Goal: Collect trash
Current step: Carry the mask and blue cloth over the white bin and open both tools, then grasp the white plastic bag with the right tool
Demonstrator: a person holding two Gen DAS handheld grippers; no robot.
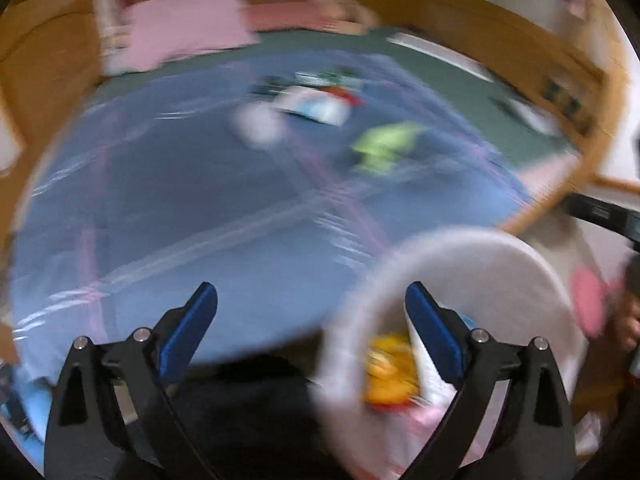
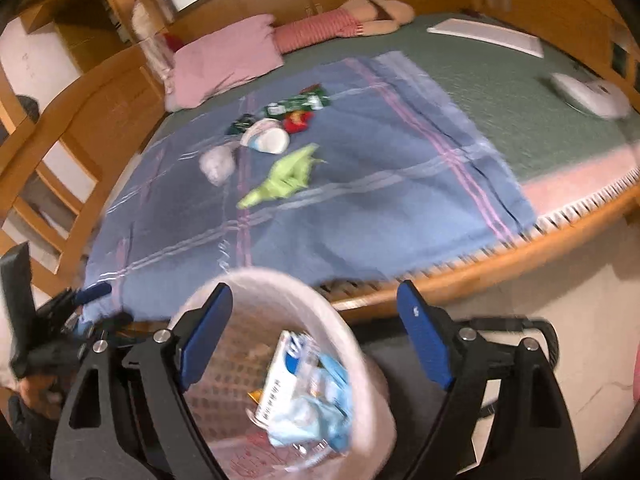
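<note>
Trash lies on a blue blanket [image 2: 360, 184] on the bed: a green wrapper [image 2: 286, 178], a crumpled white tissue [image 2: 217, 165], a white and blue packet [image 2: 269, 139], a red wrapper [image 2: 298, 121] and dark green wrappers [image 2: 298, 103]. A white basket [image 2: 356, 360] holding a box and blue wrappers stands on the floor below my right gripper [image 2: 316, 332], which is open and empty. My left gripper [image 1: 312, 320] is open and empty; its view is blurred. The basket [image 1: 520, 264] shows there too, with the green wrapper [image 1: 384, 144] far ahead.
Pink pillows [image 2: 224, 60], a striped bolster [image 2: 316, 32] and a plush toy [image 2: 384, 12] lie at the head of the bed. A white board [image 2: 488, 34] and a white device [image 2: 588, 92] lie on the green cover. A wooden frame [image 2: 480, 272] rims the bed. The left gripper shows at left in the right wrist view [image 2: 64, 320].
</note>
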